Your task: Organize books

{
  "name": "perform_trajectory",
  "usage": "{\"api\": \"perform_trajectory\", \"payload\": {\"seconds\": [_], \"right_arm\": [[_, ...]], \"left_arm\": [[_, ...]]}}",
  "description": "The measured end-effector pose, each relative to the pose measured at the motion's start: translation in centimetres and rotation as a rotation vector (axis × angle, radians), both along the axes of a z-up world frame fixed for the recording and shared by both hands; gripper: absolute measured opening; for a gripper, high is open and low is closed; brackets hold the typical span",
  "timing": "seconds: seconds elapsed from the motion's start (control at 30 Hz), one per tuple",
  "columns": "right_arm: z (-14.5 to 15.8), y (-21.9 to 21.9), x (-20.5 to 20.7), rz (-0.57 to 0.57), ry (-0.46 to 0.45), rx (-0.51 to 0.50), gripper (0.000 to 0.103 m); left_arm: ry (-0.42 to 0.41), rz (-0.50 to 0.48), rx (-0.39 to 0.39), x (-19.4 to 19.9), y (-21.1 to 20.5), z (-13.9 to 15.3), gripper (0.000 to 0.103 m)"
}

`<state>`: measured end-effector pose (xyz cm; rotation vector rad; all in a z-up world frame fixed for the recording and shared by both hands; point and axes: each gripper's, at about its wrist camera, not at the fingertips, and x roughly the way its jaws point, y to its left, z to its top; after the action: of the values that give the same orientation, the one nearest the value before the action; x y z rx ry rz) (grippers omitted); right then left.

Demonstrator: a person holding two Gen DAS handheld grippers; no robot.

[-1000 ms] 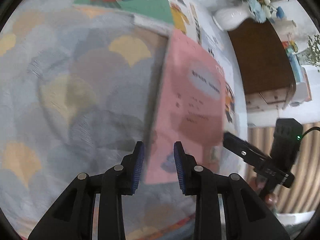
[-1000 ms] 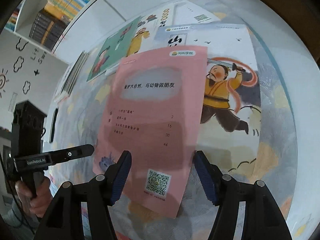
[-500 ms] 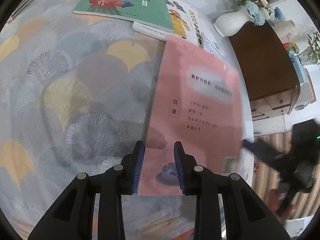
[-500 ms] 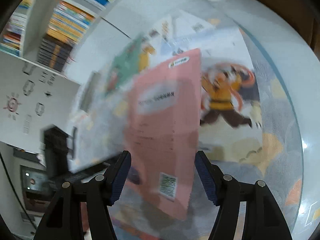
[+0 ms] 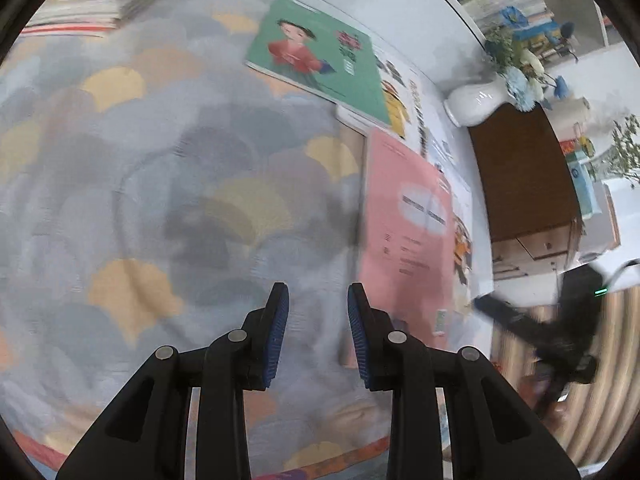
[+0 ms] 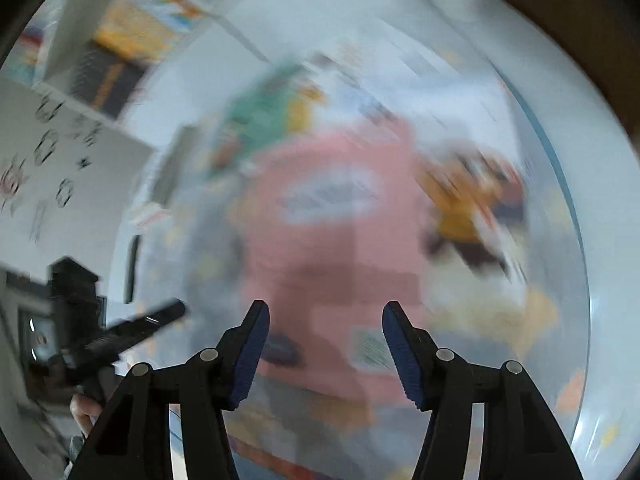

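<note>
A pink book (image 5: 408,236) lies on the fan-patterned tablecloth (image 5: 160,200), partly over a book with a yellow-robed figure (image 6: 468,208). A green book (image 5: 320,56) lies farther back. My left gripper (image 5: 318,320) hovers left of the pink book, open, with only cloth showing between its pads. The right wrist view is badly blurred. There my right gripper (image 6: 326,320) points down at the pink book (image 6: 332,240) with its jaws closing. The book's lower part shows between them, and I see no pad pressing on it. The right gripper (image 5: 536,320) appears by the book's near right corner.
A stack of books (image 5: 108,0) sits at the far left of the table. A white vase (image 5: 476,100) with flowers stands by a brown wooden cabinet (image 5: 520,184) past the table's right edge. Bookshelves (image 6: 132,40) line the wall. A hand (image 6: 84,408) holds the left gripper (image 6: 132,332).
My left gripper has swung left, off the pink book's near corner that showed between its pads. The right gripper's jaws have narrowed, and its view has blurred.
</note>
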<state>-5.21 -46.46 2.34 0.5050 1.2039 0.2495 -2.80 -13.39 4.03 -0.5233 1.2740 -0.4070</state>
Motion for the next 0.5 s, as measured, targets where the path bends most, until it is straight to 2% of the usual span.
{"api": "perform_trajectory", "payload": {"seconds": [0.17, 0.23, 0.27, 0.3, 0.33, 0.43, 0.5], "right_arm": [[-3.7, -2.6, -1.7, -0.097, 0.065, 0.054, 0.057], [-4.1, -3.0, -1.6, -0.115, 0.029, 0.106, 0.058], [-4.1, -2.9, -1.3, -0.112, 0.023, 0.116, 0.059], [-4.1, -2.7, -0.9, -0.102, 0.022, 0.120, 0.066], [-4.0, -2.4, -0.6, -0.088, 0.013, 0.126, 0.068], [-3.8, -1.1, 0.0, -0.031, 0.020, 0.154, 0.067], [-3.1, -0.4, -0.1, -0.017, 0.015, 0.124, 0.067]], "left_arm": [[0.011, -0.096, 0.033, 0.3, -4.2, -1.3, 0.026], [0.020, -0.105, 0.053, 0.7, -5.3, -2.0, 0.026], [0.030, -0.109, 0.055, 1.0, -5.7, -2.4, 0.026], [0.045, -0.112, 0.040, 1.1, -5.9, -2.8, 0.026], [0.049, -0.110, 0.028, 1.1, -5.9, -3.0, 0.026], [0.043, -0.103, 0.034, 0.8, -6.0, -3.0, 0.027], [0.039, -0.108, 0.032, 0.7, -5.7, -3.0, 0.027]]}}
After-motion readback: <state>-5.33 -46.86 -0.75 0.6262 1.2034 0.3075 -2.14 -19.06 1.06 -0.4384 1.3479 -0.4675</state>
